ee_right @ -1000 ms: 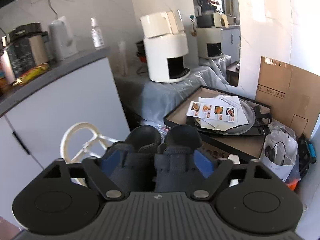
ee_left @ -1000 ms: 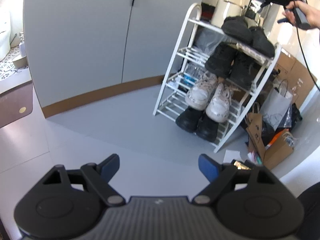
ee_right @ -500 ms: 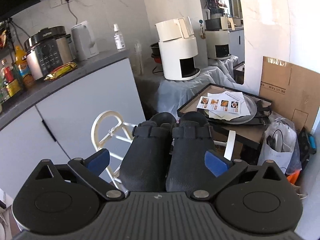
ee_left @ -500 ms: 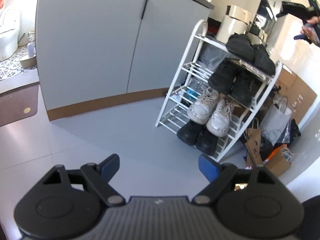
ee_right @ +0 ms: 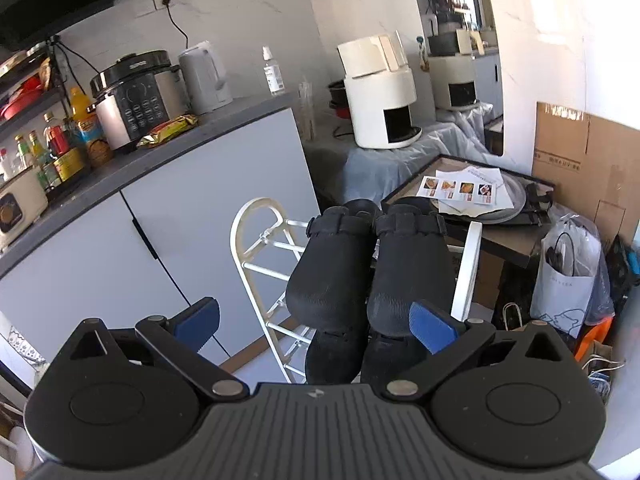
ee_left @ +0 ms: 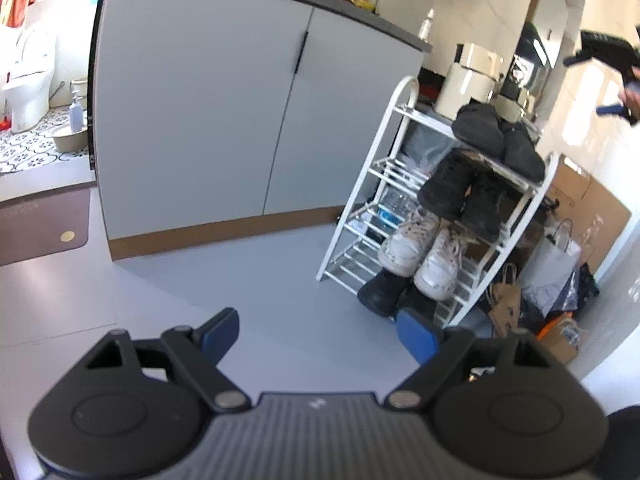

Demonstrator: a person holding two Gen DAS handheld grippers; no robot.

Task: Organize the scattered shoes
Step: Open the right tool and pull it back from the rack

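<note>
White tubular wire shoe rack (ee_left: 362, 216) standing on smooth grey floor (ee_left: 248, 280) beside flat grey cabinet (ee_left: 224, 120). Top tier: pair of black ribbed-knit clogs (ee_right: 360, 268), rounded toes, side by side. Below: chunky black shoes (ee_left: 464, 192), then scuffed white lace-up sneakers (ee_left: 424, 252), then black shoes (ee_left: 380, 292) on lowest tier. Left gripper (ee_left: 318, 332) spread wide over bare floor, blue pads holding nothing. Right gripper (ee_right: 316, 320) spread wide too, near clog toes, not touching. Brown cardboard (ee_right: 580, 160), crinkled plastic bag (ee_right: 568, 276) right of rack.
</note>
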